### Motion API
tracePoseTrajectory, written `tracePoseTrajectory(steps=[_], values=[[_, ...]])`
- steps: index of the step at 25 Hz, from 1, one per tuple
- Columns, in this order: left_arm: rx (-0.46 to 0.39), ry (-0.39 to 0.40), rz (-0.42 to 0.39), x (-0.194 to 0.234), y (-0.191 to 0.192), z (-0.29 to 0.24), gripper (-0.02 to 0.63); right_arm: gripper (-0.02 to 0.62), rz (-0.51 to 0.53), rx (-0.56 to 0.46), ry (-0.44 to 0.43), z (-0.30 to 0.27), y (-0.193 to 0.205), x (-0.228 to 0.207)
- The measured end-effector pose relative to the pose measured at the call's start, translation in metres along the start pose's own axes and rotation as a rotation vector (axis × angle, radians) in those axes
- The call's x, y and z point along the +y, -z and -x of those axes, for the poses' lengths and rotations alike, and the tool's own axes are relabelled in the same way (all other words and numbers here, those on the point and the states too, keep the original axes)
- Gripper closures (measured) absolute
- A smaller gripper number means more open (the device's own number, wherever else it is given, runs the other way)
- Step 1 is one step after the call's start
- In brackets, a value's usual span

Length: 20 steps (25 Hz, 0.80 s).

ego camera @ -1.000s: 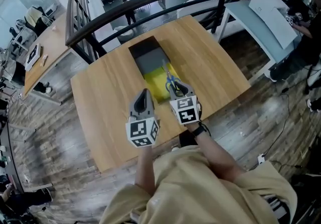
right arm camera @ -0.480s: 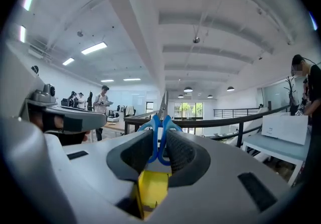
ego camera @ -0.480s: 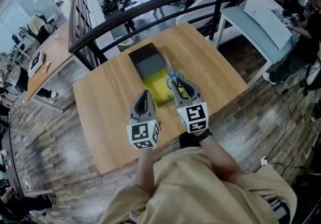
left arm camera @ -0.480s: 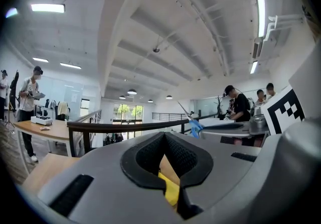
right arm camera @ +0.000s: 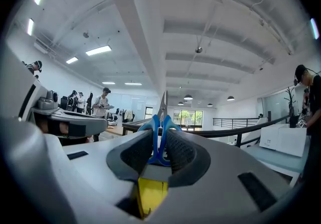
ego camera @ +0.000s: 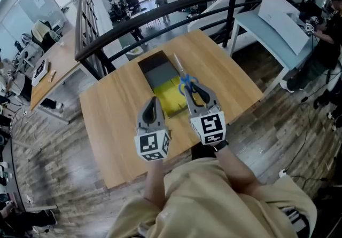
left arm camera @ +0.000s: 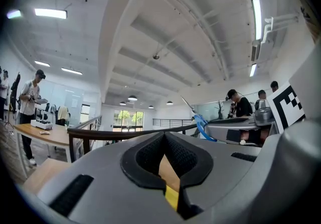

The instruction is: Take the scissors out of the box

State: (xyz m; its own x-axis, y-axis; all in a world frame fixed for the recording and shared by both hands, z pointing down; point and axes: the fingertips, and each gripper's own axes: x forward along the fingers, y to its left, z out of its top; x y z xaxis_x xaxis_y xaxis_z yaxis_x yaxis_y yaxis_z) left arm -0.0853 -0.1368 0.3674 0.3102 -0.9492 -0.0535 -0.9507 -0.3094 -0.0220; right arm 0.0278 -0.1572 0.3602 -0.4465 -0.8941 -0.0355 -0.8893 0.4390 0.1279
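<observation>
Right gripper view — scissors (right arm camera: pixel 154 121) clamped in right gripper (right arm camera: pixel 161 136) jaws, blades pointing ahead.

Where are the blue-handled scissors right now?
The blue-handled metal scissors are gripped by their handles in the right hand-held gripper, centre of the head view, over the right edge of the open black box.

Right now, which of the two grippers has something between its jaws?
The right gripper: its jaws clamp the blue-handled scissors, blades pointing away. The left gripper holds nothing.
</observation>
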Motion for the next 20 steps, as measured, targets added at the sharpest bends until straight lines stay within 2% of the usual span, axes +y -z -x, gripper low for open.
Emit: tracePoseTrajectory(steps=[7, 20], values=[[-0.018, 0.025, 0.017, -0.006, -0.008, -0.008, 0.595, 0.511, -0.015, 0.015, 0.015, -0.003, 0.004, -0.007], [0.016, 0.033, 0.038, -0.007, 0.011, -0.027, 0.595, 0.511, -0.023, 0.060, 0.043, -0.013, 0.019, -0.025]])
